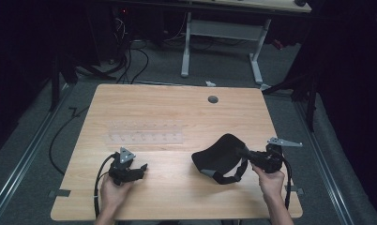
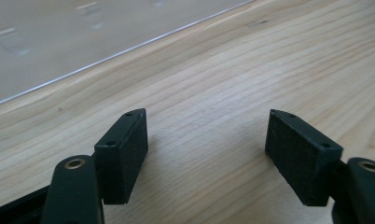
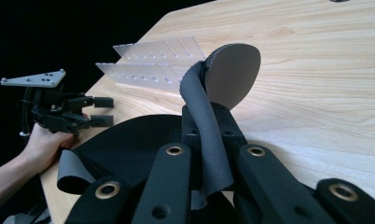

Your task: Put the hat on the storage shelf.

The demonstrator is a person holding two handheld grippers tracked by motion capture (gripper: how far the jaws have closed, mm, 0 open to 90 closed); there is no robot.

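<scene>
A black fabric mask (image 1: 217,153) with a grey underside and a strap lies on the wooden table (image 1: 177,112), right of centre. My right gripper (image 1: 239,151) is shut on the mask's right edge. In the right gripper view the jaws (image 3: 208,122) pinch that edge, and the mask's grey underside (image 3: 234,70) curls upward past them. My left gripper (image 1: 142,169) rests low on the table's near left, open and holding nothing. In the left gripper view its pads (image 2: 122,149) stand wide apart over bare wood, with the left gripper (image 2: 206,149) clear of the mask.
A clear acrylic rack (image 1: 144,133) lies flat across the middle of the table, and its edge (image 2: 59,42) is just beyond the left jaws. A round grommet (image 1: 213,99) sits near the far edge. Behind the table are a white desk frame (image 1: 222,44) and floor cables (image 1: 130,61).
</scene>
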